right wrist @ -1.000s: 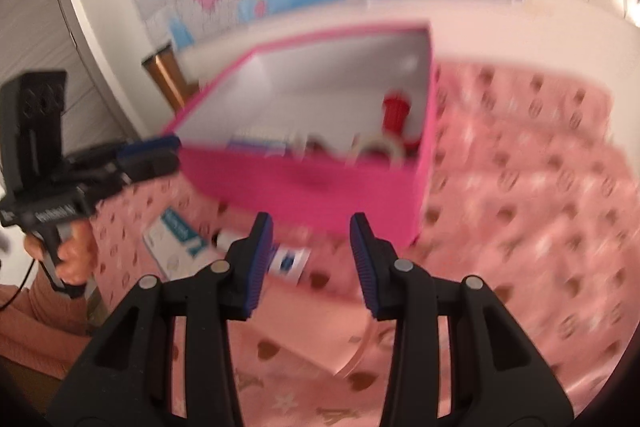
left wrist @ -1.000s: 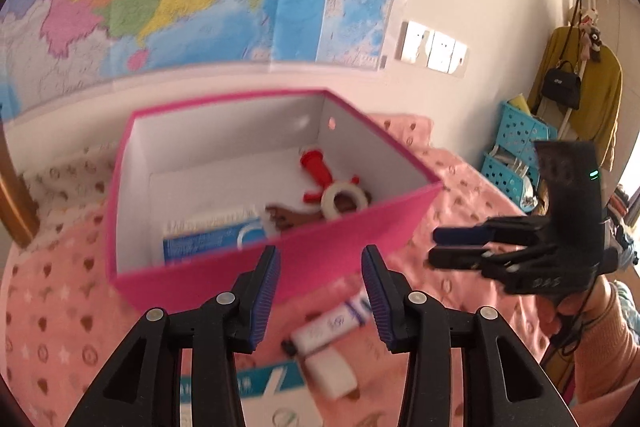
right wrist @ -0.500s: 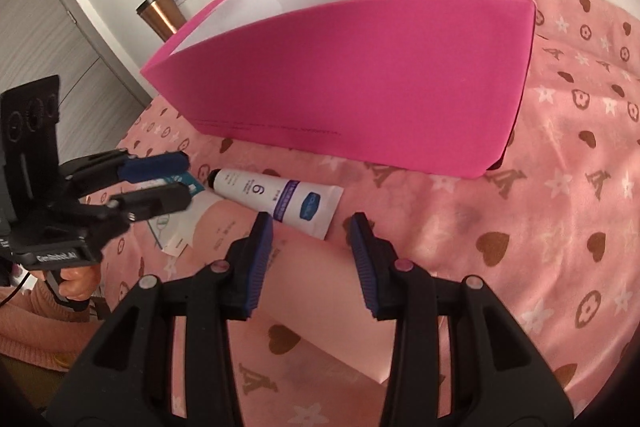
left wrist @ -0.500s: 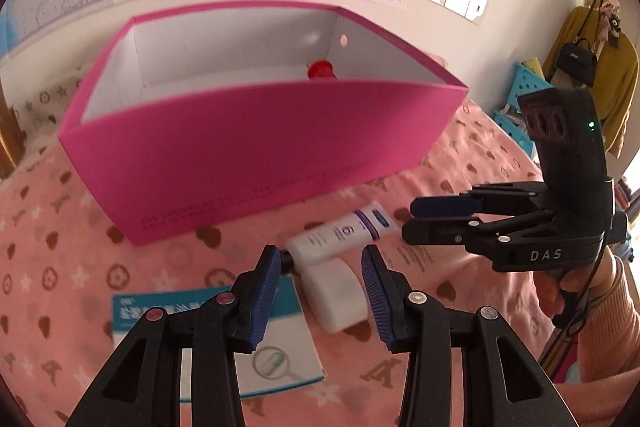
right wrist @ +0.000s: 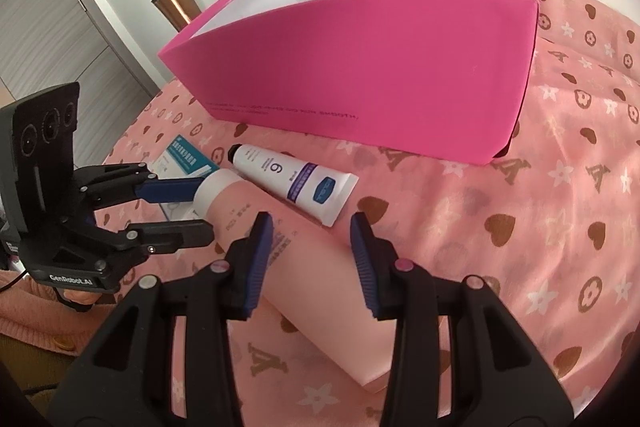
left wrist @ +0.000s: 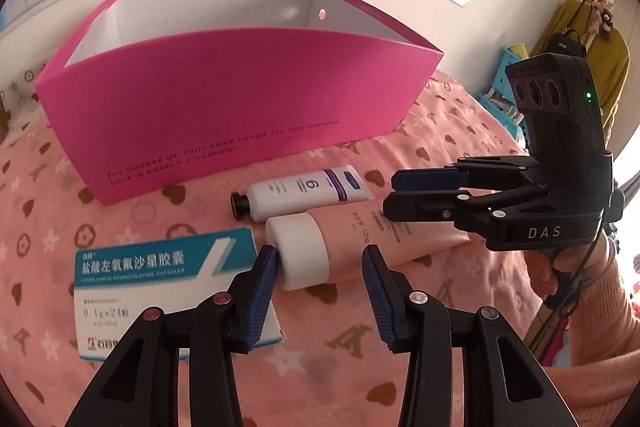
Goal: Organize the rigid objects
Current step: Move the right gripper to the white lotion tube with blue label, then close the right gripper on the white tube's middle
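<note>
A pink tube (left wrist: 380, 235) with a white cap (left wrist: 300, 251) lies on the pink cloth in front of the pink box (left wrist: 240, 107). My left gripper (left wrist: 320, 263) is open and straddles the cap: its left pad is at the cap's edge and there is a gap on the right. My right gripper (right wrist: 312, 235) is open and hovers over the tube's body (right wrist: 320, 287). From the left wrist view it (left wrist: 394, 193) sits at the tube's tail. A white tube marked 6 (left wrist: 304, 193) lies between the pink tube and the box. A blue-and-white medicine box (left wrist: 160, 287) lies left of the cap.
The pink box (right wrist: 380, 75) stands tall, its inside hidden from both views. A copper tumbler (right wrist: 176, 7) stands behind its left corner. Blue baskets (left wrist: 504, 87) and a hanging yellow garment (left wrist: 600, 67) are beyond the bed on the right. A hand and sleeve (left wrist: 580, 287) hold the right gripper.
Both grippers have sunk from above the box's rim to the tubes in front of it. The box's contents have dropped out of sight. Jaw widths look unchanged.
</note>
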Demonstrator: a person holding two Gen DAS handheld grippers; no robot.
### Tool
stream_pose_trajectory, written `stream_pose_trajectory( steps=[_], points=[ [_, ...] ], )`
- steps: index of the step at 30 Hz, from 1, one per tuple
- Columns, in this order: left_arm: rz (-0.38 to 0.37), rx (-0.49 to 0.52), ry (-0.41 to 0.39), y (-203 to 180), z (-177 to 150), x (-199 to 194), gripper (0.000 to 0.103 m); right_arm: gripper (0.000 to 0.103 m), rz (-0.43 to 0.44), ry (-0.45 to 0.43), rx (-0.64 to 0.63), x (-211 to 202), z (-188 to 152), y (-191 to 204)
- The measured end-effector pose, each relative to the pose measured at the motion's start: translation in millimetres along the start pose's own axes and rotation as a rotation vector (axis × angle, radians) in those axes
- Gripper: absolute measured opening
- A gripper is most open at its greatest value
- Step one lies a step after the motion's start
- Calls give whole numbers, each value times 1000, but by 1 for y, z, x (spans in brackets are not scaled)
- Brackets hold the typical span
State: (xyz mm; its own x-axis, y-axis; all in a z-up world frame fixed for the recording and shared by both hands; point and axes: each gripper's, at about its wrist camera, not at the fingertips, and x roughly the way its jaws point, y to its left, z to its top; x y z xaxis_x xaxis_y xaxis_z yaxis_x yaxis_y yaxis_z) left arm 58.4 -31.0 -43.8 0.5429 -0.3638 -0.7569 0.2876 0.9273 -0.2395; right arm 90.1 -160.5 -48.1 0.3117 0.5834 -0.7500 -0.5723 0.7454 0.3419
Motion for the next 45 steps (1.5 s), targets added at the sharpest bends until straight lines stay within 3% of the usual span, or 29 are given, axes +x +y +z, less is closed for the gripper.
stream_pose_trajectory(
  steps=[15, 21, 29, 45],
  points=[
    [-52, 48, 25, -7, -13, -12, 47, 45, 11, 40, -57, -4, -8, 14],
    [6, -2, -36, 10, 4, -19, 47, 45, 7, 17, -12, -4, -8, 9],
    [81, -41, -32, 27, 27, -4, 47, 45, 13, -21, 101, 7, 0, -7],
    [72, -47, 13, 25, 30, 19, 42, 45, 27, -40, 145, 20, 8, -6]
  ],
)
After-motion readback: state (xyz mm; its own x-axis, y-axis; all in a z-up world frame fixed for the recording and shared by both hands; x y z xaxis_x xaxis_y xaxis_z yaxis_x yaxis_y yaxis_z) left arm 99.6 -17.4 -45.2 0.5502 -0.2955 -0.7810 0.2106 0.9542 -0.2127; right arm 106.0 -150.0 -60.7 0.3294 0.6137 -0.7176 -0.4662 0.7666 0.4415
